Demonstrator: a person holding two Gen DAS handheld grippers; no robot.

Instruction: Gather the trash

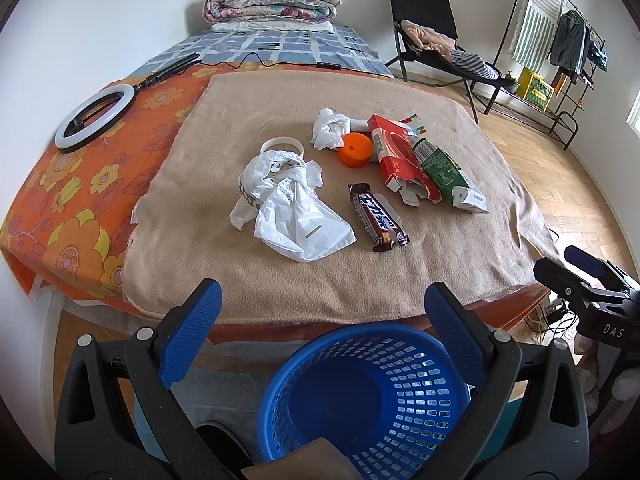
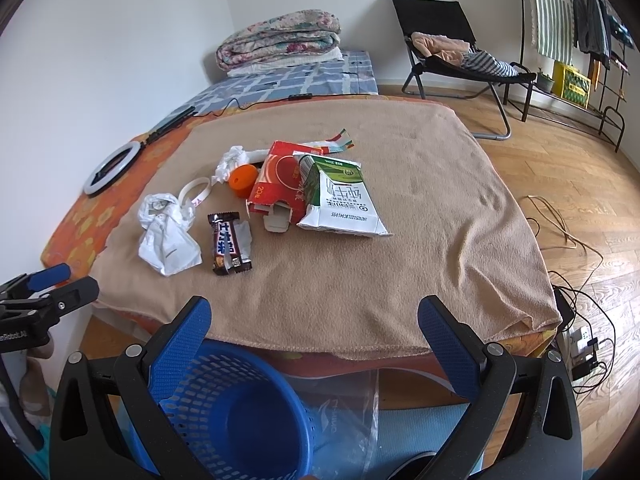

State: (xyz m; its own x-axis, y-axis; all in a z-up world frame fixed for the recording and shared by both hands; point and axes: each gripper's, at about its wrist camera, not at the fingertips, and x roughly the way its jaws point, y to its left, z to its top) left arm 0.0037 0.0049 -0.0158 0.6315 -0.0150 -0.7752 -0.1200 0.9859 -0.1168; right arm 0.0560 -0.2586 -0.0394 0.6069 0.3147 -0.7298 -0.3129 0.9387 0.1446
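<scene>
Trash lies on a tan blanket (image 1: pixel 328 280) over the bed: a crumpled white plastic bag (image 1: pixel 286 204) (image 2: pixel 166 234), a chocolate bar wrapper (image 1: pixel 378 218) (image 2: pixel 229 242), a torn red carton (image 1: pixel 396 160) (image 2: pixel 278 178), a green and white milk carton (image 1: pixel 448 176) (image 2: pixel 340 200), an orange lid (image 1: pixel 354 150) (image 2: pixel 243 178), a white tissue wad (image 1: pixel 329 128) (image 2: pixel 230 162) and a white plastic ring (image 1: pixel 282 145) (image 2: pixel 194 194). A blue mesh basket (image 1: pixel 368 396) (image 2: pixel 236 412) stands on the floor below the bed's near edge. My left gripper (image 1: pixel 324 312) and right gripper (image 2: pixel 316 328) hang open above it, holding nothing.
A ring light (image 1: pixel 94 116) lies on the orange flowered sheet at the left. Folded quilts (image 1: pixel 272 0) sit at the bed's far end. A black folding chair (image 2: pixel 452 52) and a clothes rack (image 1: pixel 560 48) stand on the wood floor to the right. Cables and a power strip (image 2: pixel 580 340) lie by the bed.
</scene>
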